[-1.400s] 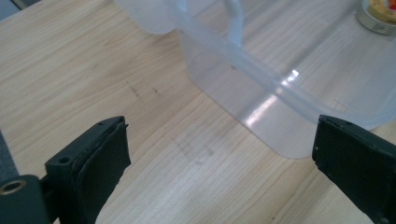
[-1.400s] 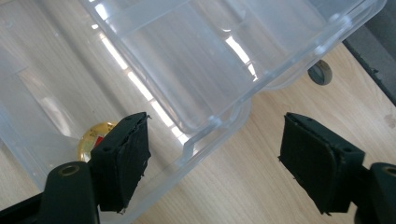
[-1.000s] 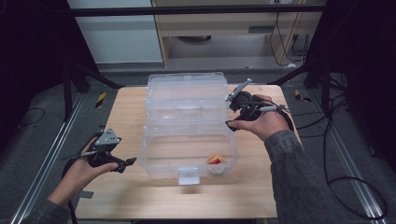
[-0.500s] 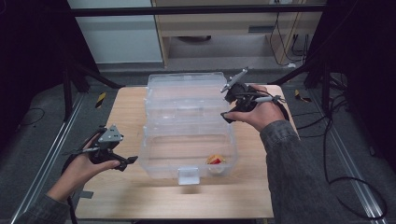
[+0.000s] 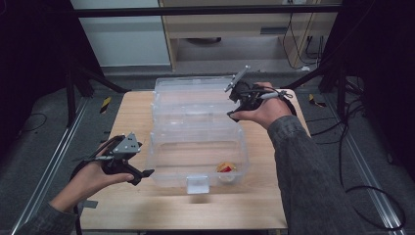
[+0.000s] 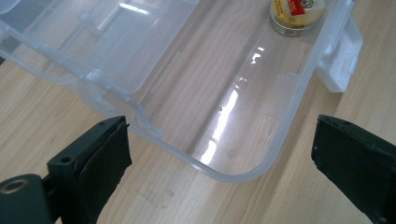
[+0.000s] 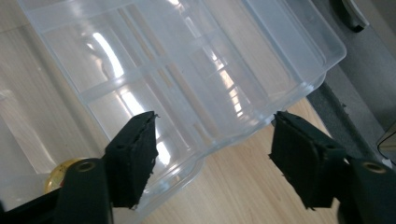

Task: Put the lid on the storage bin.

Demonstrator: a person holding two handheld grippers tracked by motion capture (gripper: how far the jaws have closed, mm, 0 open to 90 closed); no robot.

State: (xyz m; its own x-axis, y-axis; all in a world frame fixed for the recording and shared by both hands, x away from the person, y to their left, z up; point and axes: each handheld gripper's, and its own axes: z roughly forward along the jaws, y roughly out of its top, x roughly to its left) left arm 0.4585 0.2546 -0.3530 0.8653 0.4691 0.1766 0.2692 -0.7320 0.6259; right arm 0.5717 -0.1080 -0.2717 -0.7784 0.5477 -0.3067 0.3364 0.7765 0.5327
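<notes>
A: Where is the clear plastic box seen?

B: It is set open at the middle of the wooden table, its lid laid back toward twelve o'clock and its white latch at six o'clock. A small round tin with a yellow and red label is seen inside the base, toward five o'clock.

A: How is the left gripper held?

B: It is held at about eight o'clock from the box, just beside the base's left wall and above the table. In the left gripper view its jaws are spread wide, with a rounded corner of the base seen between them farther off. Nothing is gripped, and no pad is pressed on the plastic.

A: And the right gripper?

B: It is held at about two o'clock, over the right edge of the lid. In the right gripper view the lid's rim is seen in the gap between the jaws. The jaws have just been closing, yet a broad gap is left, and neither pad can be seen touching the lid. Nothing is held.
</notes>
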